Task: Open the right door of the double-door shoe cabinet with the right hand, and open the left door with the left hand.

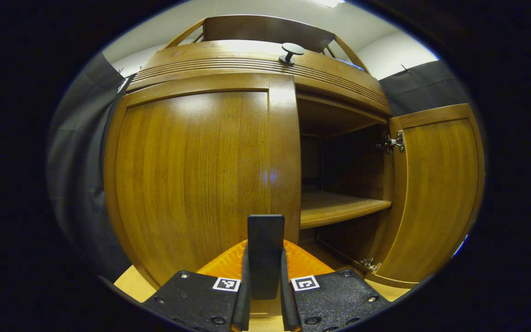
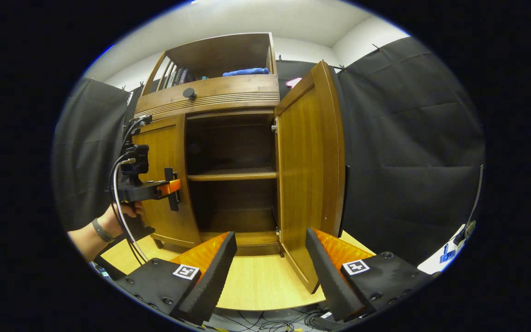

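With the right door (image 2: 309,170) of the shoe cabinet (image 2: 210,99) swung wide open, my right gripper (image 2: 270,263) hangs before it, fingers spread and holding nothing; my left gripper (image 1: 265,258) is clamped on the dark handle (image 1: 265,251) at the inner edge of the closed left door (image 1: 191,175); a shelf (image 1: 339,207) shows inside.

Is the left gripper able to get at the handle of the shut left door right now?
Probably yes: the left gripper already sits at the left door, its fingers apparently closed on the handle.

Right door (image 2: 309,170) open; left door (image 1: 191,180) blocks, seemingly shut.
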### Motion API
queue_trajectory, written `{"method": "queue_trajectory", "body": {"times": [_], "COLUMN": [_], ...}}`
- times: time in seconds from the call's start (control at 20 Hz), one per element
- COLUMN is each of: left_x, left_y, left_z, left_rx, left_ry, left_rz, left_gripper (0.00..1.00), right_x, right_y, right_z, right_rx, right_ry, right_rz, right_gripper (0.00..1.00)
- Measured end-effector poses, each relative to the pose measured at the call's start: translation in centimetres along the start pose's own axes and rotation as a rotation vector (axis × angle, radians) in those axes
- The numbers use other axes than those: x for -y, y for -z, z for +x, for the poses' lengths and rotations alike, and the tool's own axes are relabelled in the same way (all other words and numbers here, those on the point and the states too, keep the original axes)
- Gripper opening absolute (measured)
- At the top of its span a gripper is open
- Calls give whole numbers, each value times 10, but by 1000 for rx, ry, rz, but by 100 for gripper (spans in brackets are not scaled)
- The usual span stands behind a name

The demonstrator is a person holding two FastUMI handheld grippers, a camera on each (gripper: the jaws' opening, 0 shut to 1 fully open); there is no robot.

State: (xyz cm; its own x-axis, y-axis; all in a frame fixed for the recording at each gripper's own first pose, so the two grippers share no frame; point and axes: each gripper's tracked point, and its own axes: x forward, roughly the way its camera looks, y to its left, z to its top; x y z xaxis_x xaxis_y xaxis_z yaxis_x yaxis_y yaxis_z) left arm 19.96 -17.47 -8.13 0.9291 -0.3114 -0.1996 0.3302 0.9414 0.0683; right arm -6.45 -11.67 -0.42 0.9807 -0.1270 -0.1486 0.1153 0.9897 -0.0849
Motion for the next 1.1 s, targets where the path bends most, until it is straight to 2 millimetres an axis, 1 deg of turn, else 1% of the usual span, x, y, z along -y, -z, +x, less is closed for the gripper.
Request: {"method": "queue_trajectory", "body": {"times": [0.1,0.25,0.4,0.6,0.65,0.9,0.95,1.1], "left_x": [-5,-14,-29,-49,-55,-79,-82,-102], "left_y": [0,-4,-8,-11,-13,-15,-15,-13], "left_z": [-21,-55,-90,-126,-133,-164,-166,-186], "left_rx": [-13,-7,10,25,28,51,57,65], "left_ry": [2,-6,-33,-85,-103,-208,-227,-283], "left_rz": [-22,-37,-56,-69,-75,-22,-25,-36], "left_gripper": [27,27,27,27,27,24,23,21], "right_x": [0,-4,-8,-14,-17,-27,-29,-33], "right_y": [-1,-4,-1,5,5,4,5,8], "right_z": [-1,4,11,20,22,31,32,38], "right_rx": [2,9,9,-5,-5,5,5,0], "right_ry": [3,-8,-24,-48,-56,-96,-104,-122], "right_rz": [-8,-6,-3,7,7,-6,-6,-3], "right_gripper": [98,98,98,98,89,89,89,89]}}
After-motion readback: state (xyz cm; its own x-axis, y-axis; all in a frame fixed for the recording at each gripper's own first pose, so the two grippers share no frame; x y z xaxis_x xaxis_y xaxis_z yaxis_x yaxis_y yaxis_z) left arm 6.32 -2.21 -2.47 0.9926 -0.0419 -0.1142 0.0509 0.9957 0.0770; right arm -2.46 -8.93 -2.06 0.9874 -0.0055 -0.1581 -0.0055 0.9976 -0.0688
